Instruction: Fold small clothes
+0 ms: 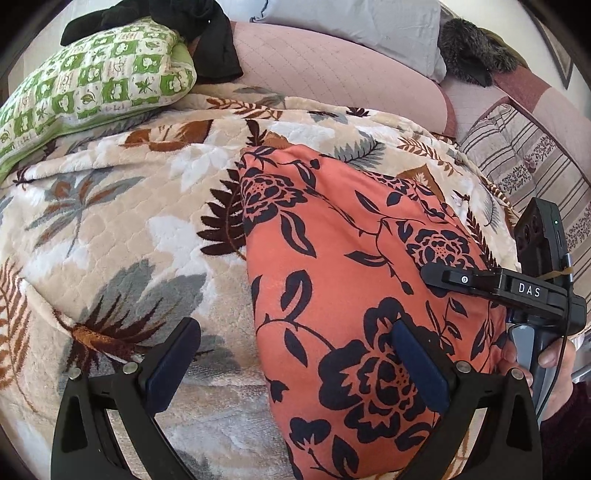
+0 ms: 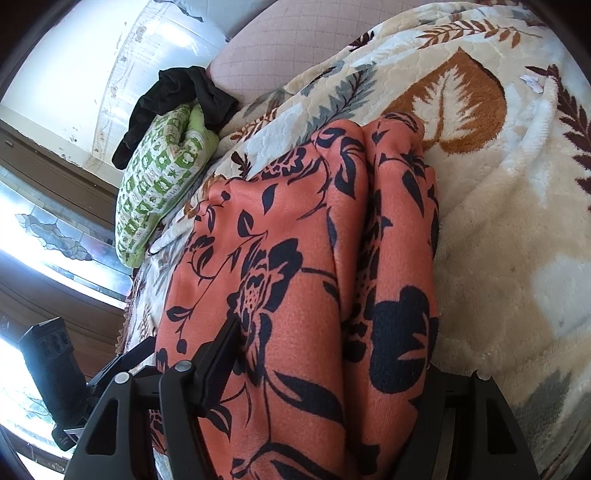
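Observation:
An orange garment with dark navy flowers (image 1: 332, 258) lies folded on a cream leaf-patterned blanket (image 1: 110, 221). My left gripper (image 1: 295, 365) is open, its left finger over the blanket, its right finger over the garment's near part, holding nothing. My right gripper (image 1: 480, 284) lies across the garment's right edge, held by a hand. In the right wrist view the garment (image 2: 295, 258) fills the space between the fingers of my right gripper (image 2: 332, 369), which is shut on a thick fold of it; the right finger is hidden under cloth.
A green-and-white patterned pillow (image 1: 92, 85) lies at the far left with a black garment (image 1: 207, 33) behind it. A pink quilted cover (image 1: 332, 74), a grey pillow (image 1: 362, 29) and a striped quilt (image 1: 524, 158) lie at the back and right. A window (image 2: 44, 240) shows at left.

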{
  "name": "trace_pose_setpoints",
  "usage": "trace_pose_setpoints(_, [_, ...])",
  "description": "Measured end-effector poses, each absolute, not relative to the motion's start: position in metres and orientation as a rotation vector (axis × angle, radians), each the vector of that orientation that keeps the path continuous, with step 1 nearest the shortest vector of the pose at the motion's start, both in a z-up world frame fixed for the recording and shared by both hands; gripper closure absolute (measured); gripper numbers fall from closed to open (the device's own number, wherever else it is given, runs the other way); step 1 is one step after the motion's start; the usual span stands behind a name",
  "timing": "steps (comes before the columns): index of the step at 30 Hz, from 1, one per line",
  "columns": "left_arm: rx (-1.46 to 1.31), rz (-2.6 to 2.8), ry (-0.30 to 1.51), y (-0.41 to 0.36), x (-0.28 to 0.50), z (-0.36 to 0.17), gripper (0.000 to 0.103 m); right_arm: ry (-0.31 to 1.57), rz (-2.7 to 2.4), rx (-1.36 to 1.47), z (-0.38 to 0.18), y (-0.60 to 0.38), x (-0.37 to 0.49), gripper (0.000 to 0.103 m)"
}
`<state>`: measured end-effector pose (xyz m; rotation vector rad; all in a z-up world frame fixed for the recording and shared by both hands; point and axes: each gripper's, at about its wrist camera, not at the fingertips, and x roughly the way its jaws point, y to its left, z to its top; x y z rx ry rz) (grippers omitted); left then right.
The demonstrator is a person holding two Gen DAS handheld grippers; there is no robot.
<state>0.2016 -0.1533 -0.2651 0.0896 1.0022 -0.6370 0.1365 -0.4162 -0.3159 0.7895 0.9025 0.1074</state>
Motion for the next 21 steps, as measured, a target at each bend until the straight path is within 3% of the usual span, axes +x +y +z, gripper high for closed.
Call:
trace_pose_setpoints(5, [0.048, -0.716, 1.065, -0.159, 0.204, -0.276, 0.0, 0.907, 0.096, 0.789, -0.313, -0.414, 0.138, 0.033])
trace_pose_setpoints(8, [-0.021, -0.789, 1.127, -0.158, 0.207, -0.284, 0.02, 0.92, 0.073, 0.765, -0.308, -0.411, 0.139, 0.035])
trace_pose_setpoints(15, [0.015, -0.79, 1.045, -0.157, 0.196, -0.271, 0.046, 0.892, -0.018, 0.583, -0.282, -0.388, 0.137, 0.049])
trace_pose_setpoints(21, [0.038, -0.761, 0.981, -0.152, 0.191, -0.256, 0.053, 0.839, -0.065, 0.464, -0.259, -0.37, 0.135, 0.056])
